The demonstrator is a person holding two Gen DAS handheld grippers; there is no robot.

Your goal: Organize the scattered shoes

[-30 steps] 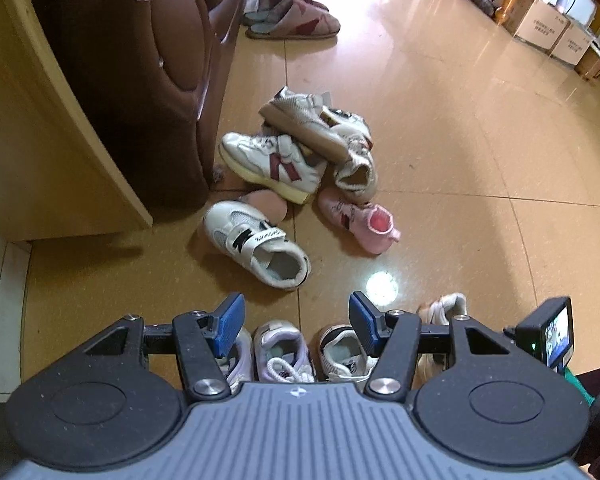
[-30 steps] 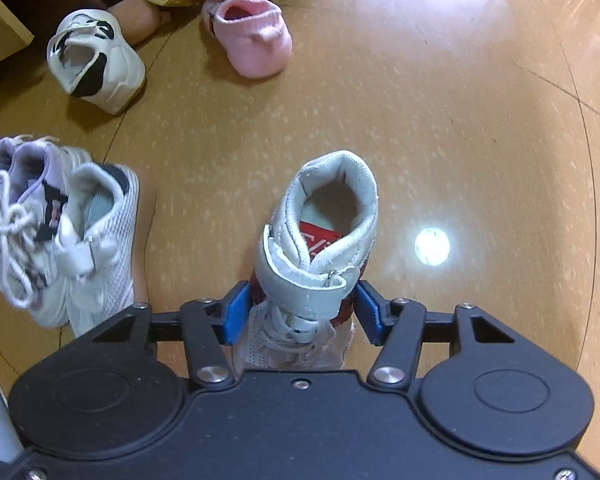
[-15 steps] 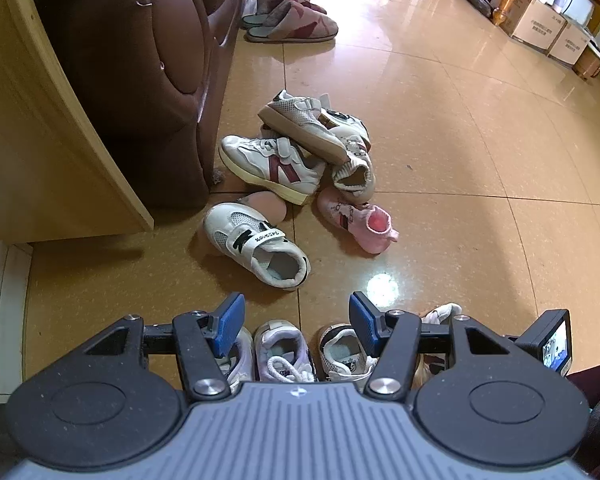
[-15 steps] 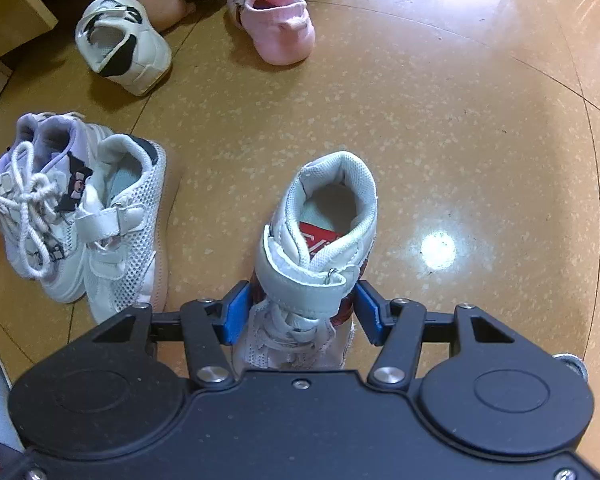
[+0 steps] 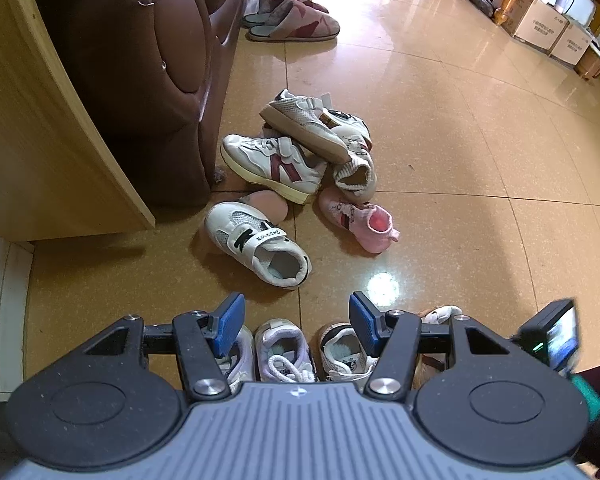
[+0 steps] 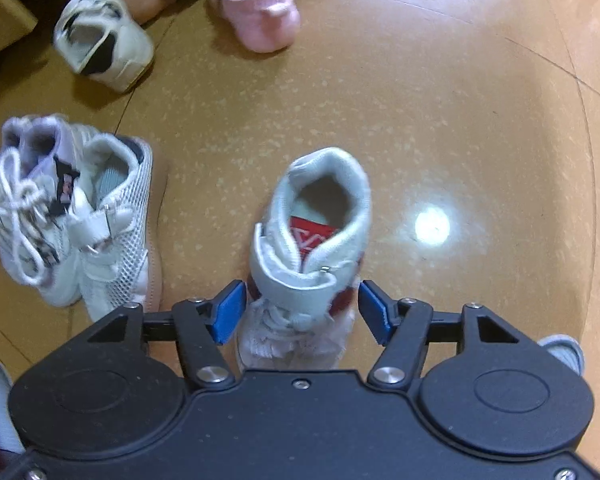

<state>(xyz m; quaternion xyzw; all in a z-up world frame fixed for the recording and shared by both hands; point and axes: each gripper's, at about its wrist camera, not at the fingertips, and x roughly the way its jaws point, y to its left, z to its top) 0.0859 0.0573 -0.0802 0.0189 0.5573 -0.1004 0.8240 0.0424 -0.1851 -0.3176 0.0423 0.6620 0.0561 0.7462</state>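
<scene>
Blue pads of the right gripper (image 6: 302, 308) stand just clear of the white high-top shoe with a strap and red tongue label (image 6: 310, 240); its jaws have just been opening, apparently releasing the shoe upright on the tan floor (image 6: 440, 100), heel outward, likely to extend the row of white laced and mesh sneakers (image 6: 72, 220) near its left. Beyond it lie the pink bootie (image 6: 260, 14) and the pile still to sort. The left gripper (image 5: 296, 322) hangs half open, empty, above that row.
</scene>
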